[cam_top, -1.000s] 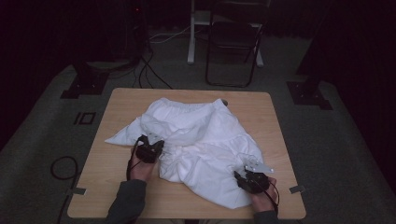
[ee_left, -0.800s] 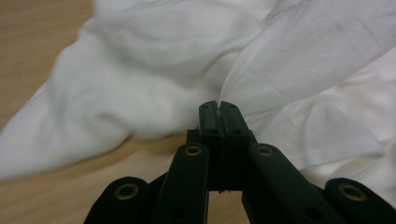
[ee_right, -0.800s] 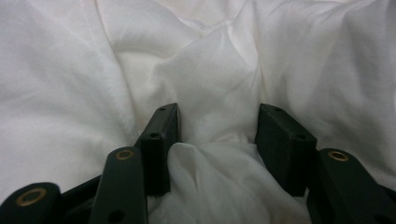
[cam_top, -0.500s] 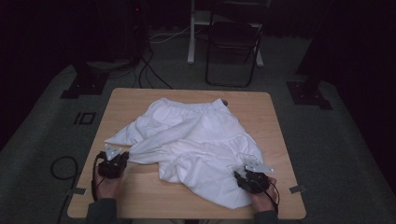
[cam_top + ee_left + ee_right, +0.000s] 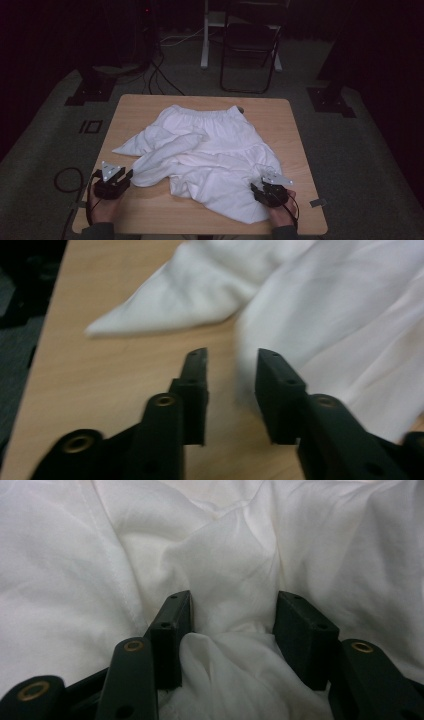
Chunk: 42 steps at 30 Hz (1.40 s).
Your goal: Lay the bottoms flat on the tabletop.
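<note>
White garment (image 5: pixel 210 155) lies crumpled across the middle of the wooden table (image 5: pixel 285 120), elastic waistband toward the far edge, one pointed flap reaching out toward the table's left side, lower hem bunched near the front right corner.

Left claw (image 5: pixel 125 175) sits at the front left of the table, just beside the near edge of the cloth. In the left gripper view the left claw (image 5: pixel 231 371) has its jaws parted, having just been opening, with bare wood between them; the garment (image 5: pixel 320 305) starts right at the tip of one jaw, possibly brushing it, blur makes contact hard to call. Nothing is pinched.

Right claw (image 5: pixel 261 186) is at the front right, sitting on the cloth's lower hem, with a hand behind it. In the right gripper view the right claw (image 5: pixel 234 615) has a thick bunch of garment (image 5: pixel 235 580) heaped between its jaws, which stand fairly wide; fabric fills the gap and presses against both pads, so it reads as pinching the bunch.

A folding chair (image 5: pixel 250 45) stands on the floor beyond the table.
</note>
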Motion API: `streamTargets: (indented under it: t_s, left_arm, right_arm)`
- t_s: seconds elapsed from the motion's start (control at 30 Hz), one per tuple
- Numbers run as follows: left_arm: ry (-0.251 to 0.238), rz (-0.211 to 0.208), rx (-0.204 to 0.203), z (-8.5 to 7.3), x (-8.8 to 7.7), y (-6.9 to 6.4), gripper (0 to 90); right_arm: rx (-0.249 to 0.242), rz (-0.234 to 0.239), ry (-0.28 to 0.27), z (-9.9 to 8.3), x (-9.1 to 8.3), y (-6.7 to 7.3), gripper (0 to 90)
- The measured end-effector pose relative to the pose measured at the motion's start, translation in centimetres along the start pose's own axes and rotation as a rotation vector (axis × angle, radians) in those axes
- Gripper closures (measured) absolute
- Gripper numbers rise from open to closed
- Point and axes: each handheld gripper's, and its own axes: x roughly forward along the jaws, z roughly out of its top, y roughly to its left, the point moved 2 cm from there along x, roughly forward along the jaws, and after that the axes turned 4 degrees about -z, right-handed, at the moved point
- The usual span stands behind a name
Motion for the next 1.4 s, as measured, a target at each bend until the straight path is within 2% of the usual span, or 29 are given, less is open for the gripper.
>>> streamTargets:
  t_s: [0.13, 0.17, 0.2, 0.3, 0.33, 0.37, 0.5, 0.53, 0.6, 0.63, 0.73, 0.77, 0.83, 0.9, 0.93, 0.97, 1.0, 1.07, 1.23, 1.4]
  left_arm:
    - [-0.031, -0.032, 0.045, 2.7, 1.2, -2.1, 56.4]
    - [-0.031, -0.032, 0.045, 2.7, 1.2, -2.1, 55.2]
    - [-0.034, -0.054, 0.07, 3.8, 1.8, -3.1, 54.3]
    - [-0.034, -0.075, 0.122, 5.6, 3.0, -4.8, 51.4]
    - [-0.034, -0.075, 0.122, 5.6, 3.0, -4.8, 50.7]
    - [-0.032, -0.087, 0.148, 6.5, 3.9, -5.7, 49.9]
    - [-0.021, -0.109, 0.175, 8.1, 5.8, -7.2, 44.3]
    - [-0.021, -0.109, 0.175, 8.1, 5.8, -7.2, 41.6]
    - [-0.002, -0.113, 0.185, 9.0, 7.5, -8.0, 38.1]
    - [-0.002, -0.113, 0.185, 9.0, 7.5, -8.0, 37.5]
    - [0.021, -0.122, 0.18, 9.7, 9.1, -8.5, 36.0]
    - [0.054, -0.119, 0.194, 9.8, 10.2, -8.9, 35.9]
    - [0.093, -0.117, 0.196, 9.6, 11.2, -9.2, 36.2]
    - [0.134, -0.108, 0.195, 9.2, 11.8, -9.3, 45.0]
    - [0.142, -0.097, 0.198, 8.9, 11.9, -9.2, 54.3]
    - [0.142, -0.097, 0.198, 8.9, 11.9, -9.2, 62.1]
    - [0.144, -0.075, 0.206, 8.4, 11.7, -8.9, 70.1]
    - [0.132, -0.061, 0.199, 8.0, 11.2, -8.4, 78.7]
    - [0.111, -0.022, 0.156, 6.6, 9.0, -5.9, 82.4]
    - [0.126, 0.025, 0.081, 3.8, 6.6, -2.7, 82.8]
  right_arm:
    - [-0.001, 0.0, 0.0, 0.0, 0.0, 0.0, 49.0]
    - [0.0, 0.0, 0.0, 0.0, 0.0, 0.0, 49.0]
    - [0.0, 0.0, 0.0, 0.0, 0.0, 0.0, 49.0]
    - [0.0, 0.001, 0.0, 0.0, 0.0, 0.0, 49.0]
    - [0.0, 0.001, 0.0, 0.0, 0.0, 0.0, 49.0]
    - [-0.001, 0.001, 0.001, 0.0, 0.0, 0.0, 49.0]
    - [0.001, 0.001, 0.001, 0.0, 0.0, 0.0, 49.0]
    - [0.001, 0.001, 0.001, 0.0, 0.0, 0.0, 49.0]
    - [-0.001, 0.001, 0.002, 0.0, 0.0, 0.0, 49.0]
    - [-0.001, 0.001, 0.002, 0.0, 0.0, 0.0, 49.0]
    - [-0.001, 0.001, 0.002, 0.0, 0.0, 0.0, 49.0]
    - [-0.001, 0.001, 0.004, 0.0, 0.0, 0.0, 49.0]
    - [-0.002, 0.002, 0.003, 0.0, 0.0, 0.0, 49.0]
    - [-0.002, 0.002, 0.002, 0.0, 0.0, 0.0, 49.0]
    - [-0.002, 0.002, 0.002, 0.0, 0.0, 0.0, 49.0]
    - [-0.002, 0.002, 0.002, 0.0, 0.0, 0.0, 49.0]
    - [-0.001, 0.003, 0.002, 0.0, 0.0, 0.0, 49.0]
    - [-0.002, 0.003, 0.001, 0.0, 0.0, 0.0, 49.0]
    - [-0.001, 0.003, -0.001, 0.0, 0.0, 0.0, 49.0]
    - [-0.001, 0.001, -0.002, 0.0, 0.0, 0.0, 49.1]
